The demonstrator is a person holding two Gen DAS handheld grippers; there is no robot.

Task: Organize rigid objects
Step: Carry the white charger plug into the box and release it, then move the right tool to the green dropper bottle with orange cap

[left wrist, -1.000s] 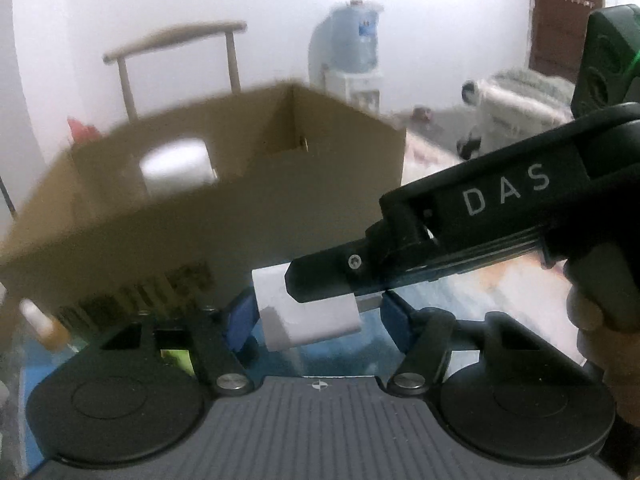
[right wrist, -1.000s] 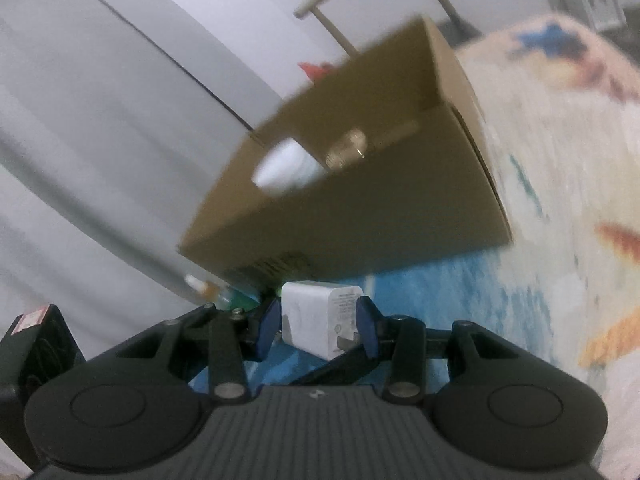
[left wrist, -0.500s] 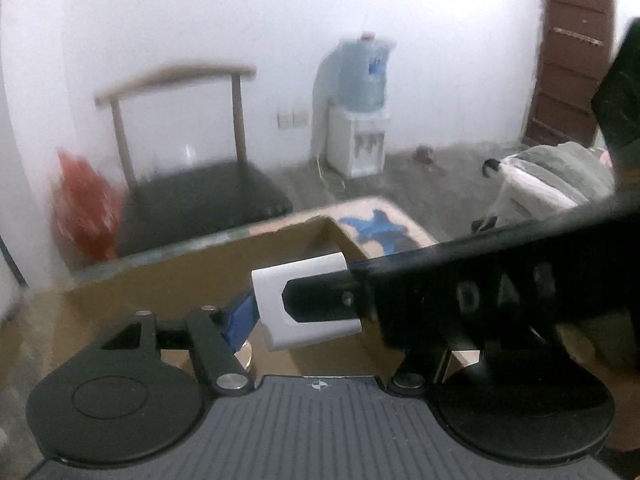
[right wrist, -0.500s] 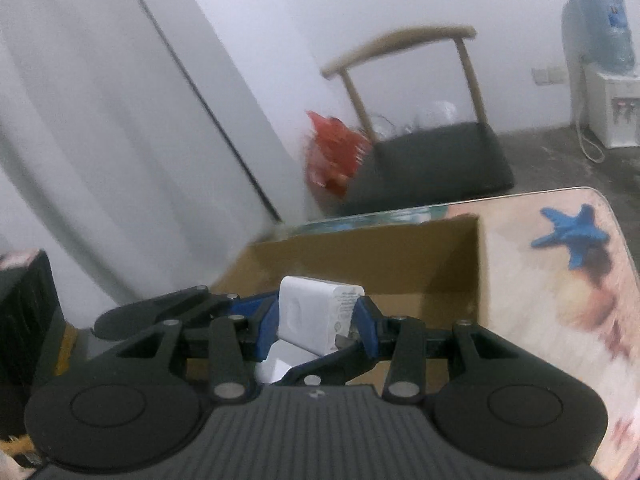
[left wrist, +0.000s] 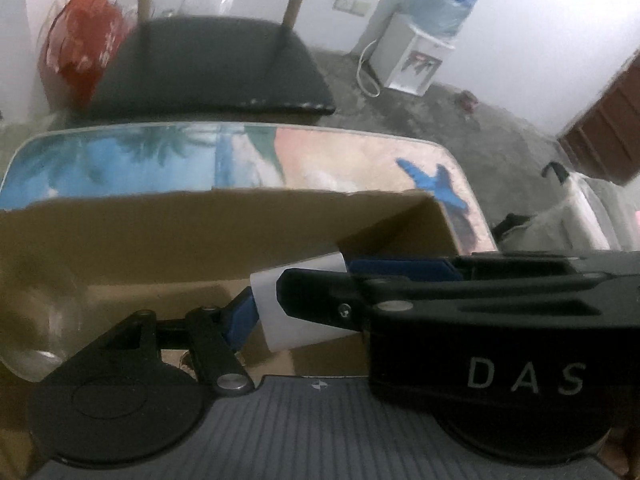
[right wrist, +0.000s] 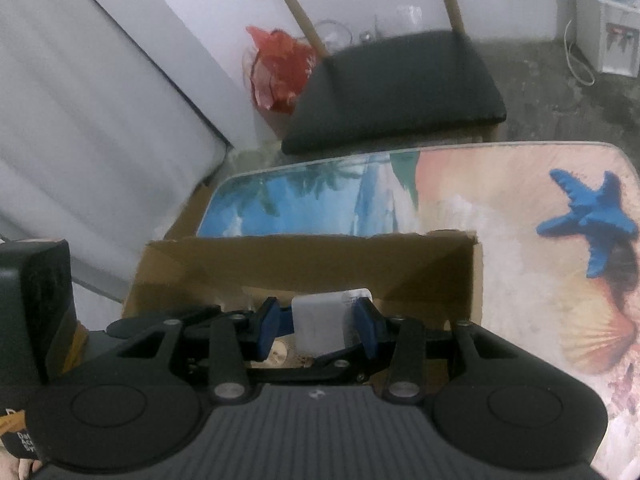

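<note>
A white charger block (left wrist: pixel 272 320) hangs over the open top of a brown cardboard box (left wrist: pixel 160 232). My left gripper (left wrist: pixel 298 304) has its left blue pad (left wrist: pixel 240 316) against the charger's side. Its other pad is hidden behind my right gripper, which reaches in from the right and bears the letters DAS. In the right wrist view the charger (right wrist: pixel 322 322) sits between the two blue pads of my right gripper (right wrist: pixel 316 324), shut on it, above the box (right wrist: pixel 304 256). The left gripper's black finger (right wrist: pixel 160 320) comes in from the left.
The box stands on a table with a beach-print cloth (right wrist: pixel 500 220). A clear rounded object (left wrist: pixel 36 320) lies in the box's left part. Beyond the table are a black-seated chair (right wrist: pixel 400 88), a red bag (right wrist: pixel 280 68) and a water dispenser (left wrist: pixel 416 52).
Both grippers, with the charger between them, have moved from in front of the box's outer wall to above its open top. The views now look down into it.
</note>
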